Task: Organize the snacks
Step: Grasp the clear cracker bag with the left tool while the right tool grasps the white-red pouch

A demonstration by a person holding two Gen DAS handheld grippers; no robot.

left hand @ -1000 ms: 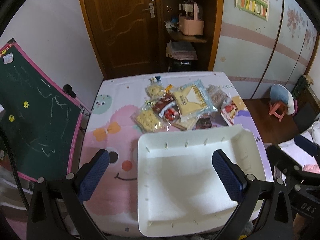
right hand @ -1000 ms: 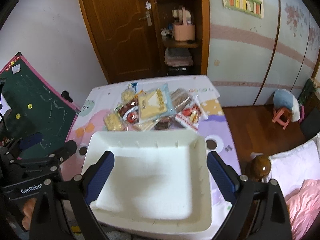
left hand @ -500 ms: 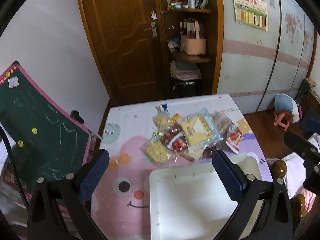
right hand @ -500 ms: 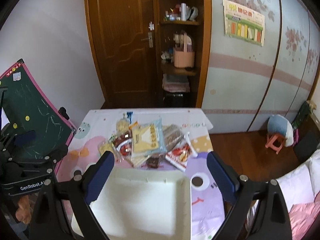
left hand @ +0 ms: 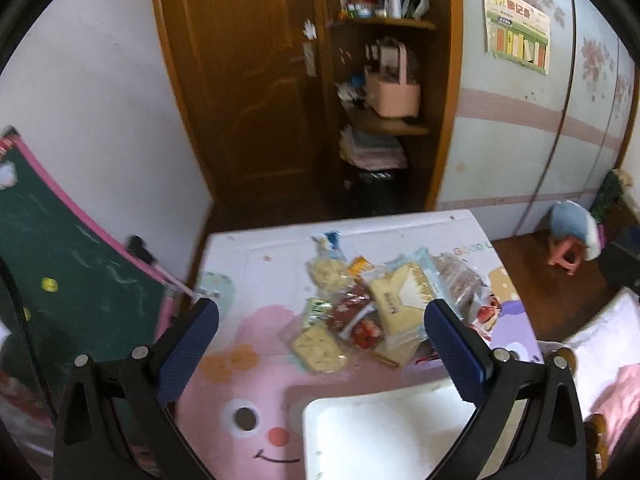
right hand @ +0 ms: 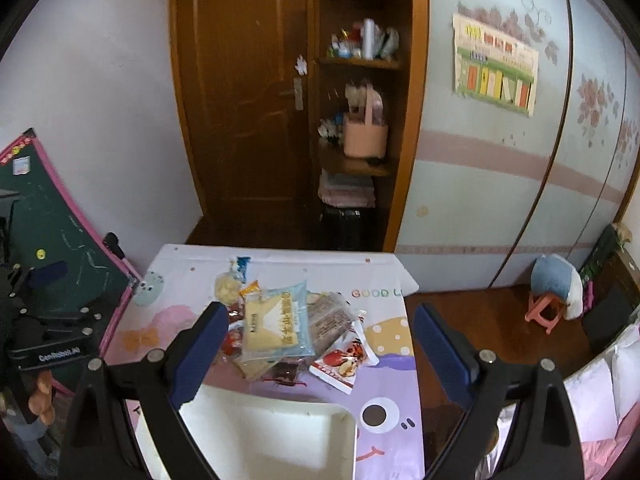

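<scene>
A heap of snack packets point(left hand: 372, 304) lies in the middle of a cartoon-print table point(left hand: 256, 272); it also shows in the right wrist view point(right hand: 280, 324). A large yellow and blue packet point(right hand: 276, 322) tops the heap, with a red and white packet point(right hand: 344, 360) at its right. A white tray point(left hand: 380, 436) stands empty at the near edge, also in the right wrist view point(right hand: 276, 440). My left gripper point(left hand: 320, 348) is open and empty, high above the table. My right gripper point(right hand: 320, 348) is open and empty, also high.
A green chalkboard with a pink frame point(left hand: 60, 280) leans at the table's left side. Behind the table are a wooden door point(left hand: 248, 80) and shelves with a pink basket point(left hand: 394, 94). A small pink stool point(right hand: 544, 312) stands on the floor at the right.
Both grippers have risen and drawn back from the tray. The tray has slid toward the bottom of both views and the snack heap now sits between the fingers.
</scene>
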